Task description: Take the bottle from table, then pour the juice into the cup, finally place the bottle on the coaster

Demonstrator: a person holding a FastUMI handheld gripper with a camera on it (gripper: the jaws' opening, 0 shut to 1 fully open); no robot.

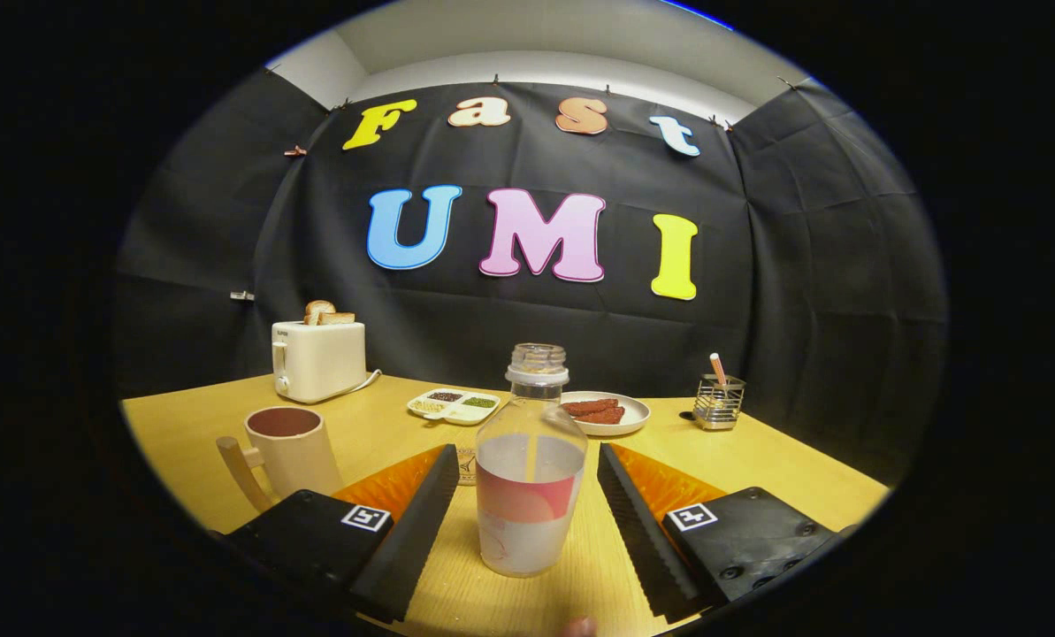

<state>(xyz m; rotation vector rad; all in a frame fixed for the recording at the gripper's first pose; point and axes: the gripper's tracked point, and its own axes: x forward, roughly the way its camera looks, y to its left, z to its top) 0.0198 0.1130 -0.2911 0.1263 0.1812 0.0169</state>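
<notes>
While the tongs [527, 531] stand spread wide with nothing held, the bottle [531, 469] stands upright on the bench [757, 460] directly between the two fingers, a clear gap on each side, so neither finger touches it. Bottle: clear plastic by the look, uncapped at the neck, a printed band round the lower body, liquid reaching roughly halfway up. Judged light to moderate in weight, bottom-heavy from the juice; thin walls likely to give under a hard squeeze, and the smooth surface may slip. With the mouth open, any tilt or jolt on lifting could spill. Best hold appears to be the straight-sided body at or just above the band, below the shoulder where the taper would let it slide; firm but not crushing pressure. Cup [293, 447] with a handle stands on the bench to the left, just beyond the left finger, mouth up. A small round piece showing behind the bottle's left side may be the coaster [466, 466]; too hidden to be sure. Toaster [319, 358], divided tray [454, 406], plate [620, 425] and wire holder [719, 401] sit farther back, well apart from the bottle.
</notes>
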